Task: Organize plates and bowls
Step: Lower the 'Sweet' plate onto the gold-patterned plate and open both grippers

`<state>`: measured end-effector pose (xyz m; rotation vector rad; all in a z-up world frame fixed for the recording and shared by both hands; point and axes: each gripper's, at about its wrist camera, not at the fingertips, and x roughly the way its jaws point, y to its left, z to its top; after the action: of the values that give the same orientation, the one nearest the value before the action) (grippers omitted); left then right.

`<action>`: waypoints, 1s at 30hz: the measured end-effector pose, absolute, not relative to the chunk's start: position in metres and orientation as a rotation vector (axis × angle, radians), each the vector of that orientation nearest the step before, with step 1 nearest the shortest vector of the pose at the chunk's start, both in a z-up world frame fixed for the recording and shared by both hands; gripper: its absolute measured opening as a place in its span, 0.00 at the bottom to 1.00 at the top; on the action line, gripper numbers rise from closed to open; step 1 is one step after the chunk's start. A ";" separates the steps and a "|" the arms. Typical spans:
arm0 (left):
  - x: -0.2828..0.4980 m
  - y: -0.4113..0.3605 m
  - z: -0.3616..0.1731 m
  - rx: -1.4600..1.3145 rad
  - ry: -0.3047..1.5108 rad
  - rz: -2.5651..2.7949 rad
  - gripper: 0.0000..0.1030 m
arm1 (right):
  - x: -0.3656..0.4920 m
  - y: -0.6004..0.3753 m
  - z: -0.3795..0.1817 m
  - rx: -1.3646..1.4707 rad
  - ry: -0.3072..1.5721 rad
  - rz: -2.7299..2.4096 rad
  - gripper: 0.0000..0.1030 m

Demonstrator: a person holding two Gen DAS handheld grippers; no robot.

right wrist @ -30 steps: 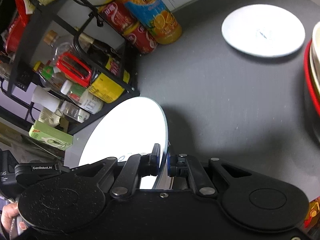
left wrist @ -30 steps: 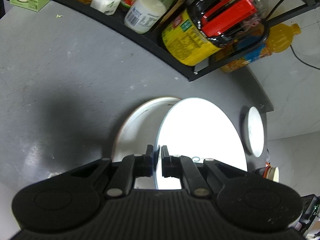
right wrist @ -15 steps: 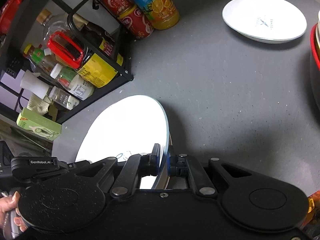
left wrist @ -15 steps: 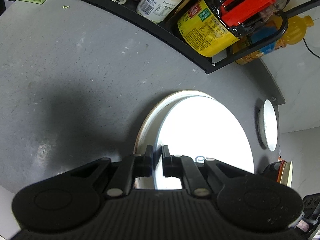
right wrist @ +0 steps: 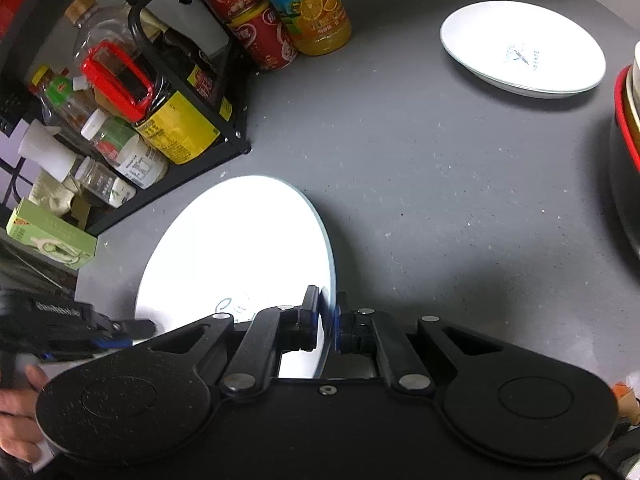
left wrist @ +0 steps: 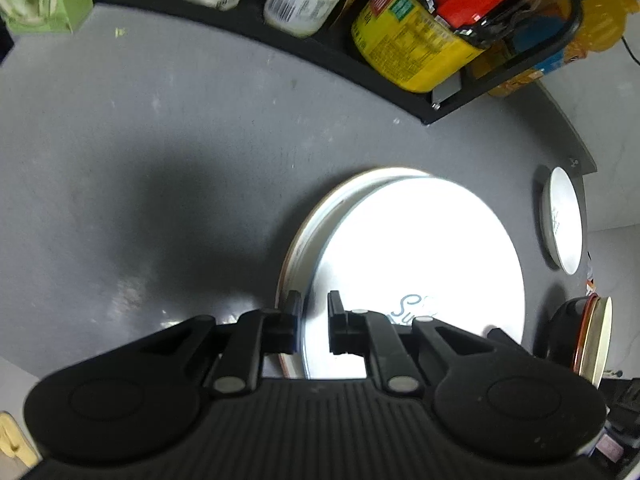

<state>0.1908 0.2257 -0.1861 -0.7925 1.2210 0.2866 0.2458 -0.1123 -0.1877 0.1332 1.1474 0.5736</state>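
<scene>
While the white plate [right wrist: 236, 248] lies nearly flat over a second plate [left wrist: 316, 216] on the grey table [right wrist: 440, 184], its rim sits between both tongs: the right tongs [right wrist: 328, 322] pinch it closed, and the left tongs [left wrist: 313, 322] stand slightly parted around it.
</scene>
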 end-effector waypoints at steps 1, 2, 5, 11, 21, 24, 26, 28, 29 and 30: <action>0.190 0.227 -0.182 -0.785 1.219 0.287 0.14 | 0.245 -0.112 -0.188 0.127 1.149 0.573 0.07; 0.189 0.228 -0.179 -0.772 1.224 0.289 0.16 | 0.246 -0.112 -0.188 0.126 1.150 0.573 0.08; 0.186 0.231 -0.174 -0.747 1.242 0.304 0.24 | 0.244 -0.111 -0.188 0.116 1.143 0.576 0.08; 0.179 0.236 -0.173 -0.694 1.249 0.352 0.35 | 0.245 -0.104 -0.187 0.062 1.144 0.575 0.10; 0.182 0.235 -0.188 -0.687 1.236 0.331 0.40 | 0.241 -0.090 -0.193 -0.018 1.145 0.569 0.14; 0.183 0.235 -0.191 -0.689 1.225 0.323 0.40 | 0.243 -0.090 -0.193 -0.019 1.153 0.559 0.16; 0.183 0.234 -0.191 -0.684 1.226 0.325 0.40 | 0.243 -0.089 -0.192 -0.022 1.157 0.552 0.20; 0.183 0.233 -0.188 -0.666 1.228 0.331 0.40 | 0.241 -0.090 -0.188 -0.027 1.149 0.552 0.20; 0.183 0.232 -0.186 -0.655 1.220 0.338 0.40 | 0.240 -0.091 -0.184 -0.020 1.141 0.557 0.21; 0.182 0.232 -0.183 -0.652 1.208 0.344 0.40 | 0.240 -0.092 -0.181 -0.008 1.140 0.567 0.25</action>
<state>0.1825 0.2323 -0.1829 -0.6521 1.2077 0.3441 0.2401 -0.0923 -0.1808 -0.0080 1.1402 0.5668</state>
